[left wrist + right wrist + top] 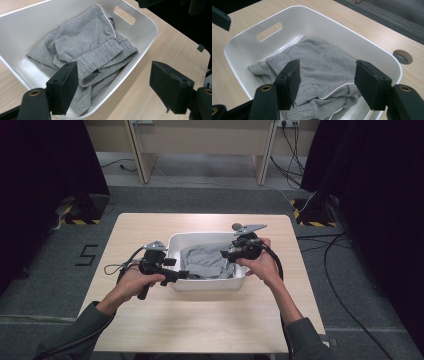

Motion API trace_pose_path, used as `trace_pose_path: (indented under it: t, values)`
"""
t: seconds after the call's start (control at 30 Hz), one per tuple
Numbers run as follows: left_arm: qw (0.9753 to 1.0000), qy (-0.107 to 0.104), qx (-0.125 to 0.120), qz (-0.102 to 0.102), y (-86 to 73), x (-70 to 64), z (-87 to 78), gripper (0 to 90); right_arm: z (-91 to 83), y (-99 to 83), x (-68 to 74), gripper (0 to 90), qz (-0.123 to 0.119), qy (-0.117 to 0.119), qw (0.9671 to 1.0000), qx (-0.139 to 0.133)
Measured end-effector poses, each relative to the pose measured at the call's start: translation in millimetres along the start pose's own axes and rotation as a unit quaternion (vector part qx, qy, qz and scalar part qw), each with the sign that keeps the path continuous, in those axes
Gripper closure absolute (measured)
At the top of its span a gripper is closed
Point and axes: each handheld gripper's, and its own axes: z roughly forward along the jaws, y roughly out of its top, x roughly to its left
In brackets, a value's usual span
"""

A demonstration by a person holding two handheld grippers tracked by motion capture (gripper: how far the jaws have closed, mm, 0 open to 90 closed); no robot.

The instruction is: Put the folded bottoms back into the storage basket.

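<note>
Only one bit of writing readable: a black "5" (86, 255) marked on the grey floor at approx 9 o'clock from the desk (200, 320). No brand or label legible on the clothing or the tub.

Container: white plastic tub (210, 283), rounded corners, slot handle cut into one end wall, sitting approx centre of the desk. Inside it: grey sweatpants (207, 261), loosely folded, ribbed elastic waistband on top, thin white piping along one seam. Garment lies fully inside the tub, bunched toward one end, bare white floor showing at the other end.

Left hand-held gripper (184, 275) at the tub's 9 o'clock edge, tips over the rim. In the left gripper view its jaws stand wide apart, nothing between them; one jaw sits over the waistband w/ the other over the bare desk outside the tub wall, so they straddle the rim. Whether it touches the cloth, can't tell.

Right hand-held gripper (226, 254) at the tub's 3 o'clock side, above the pants. In the right gripper view its jaws are also spread apart, empty, both over the grey fabric.

Round cable hole (237, 226) in the desk at approx 1 o'clock from the tub, just beyond its far rim.
</note>
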Motion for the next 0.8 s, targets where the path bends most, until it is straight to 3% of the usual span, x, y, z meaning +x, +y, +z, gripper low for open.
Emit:
trace_pose_path:
  t: [0.43, 0.8]
  values:
    - [0.9998, -0.009, -0.005, 0.016, -7.8, -12.9, -4.2, 22.7, -17.2, -19.9, 16.4, 38.0, -0.024, 0.006, 0.9996, -0.012]
    - [0.9995, -0.009, -0.012, 0.026, -15.0, -19.7, -6.1, 22.6, -31.7, -28.6, 21.9, 38.0, -0.019, 0.013, 0.9989, -0.041]
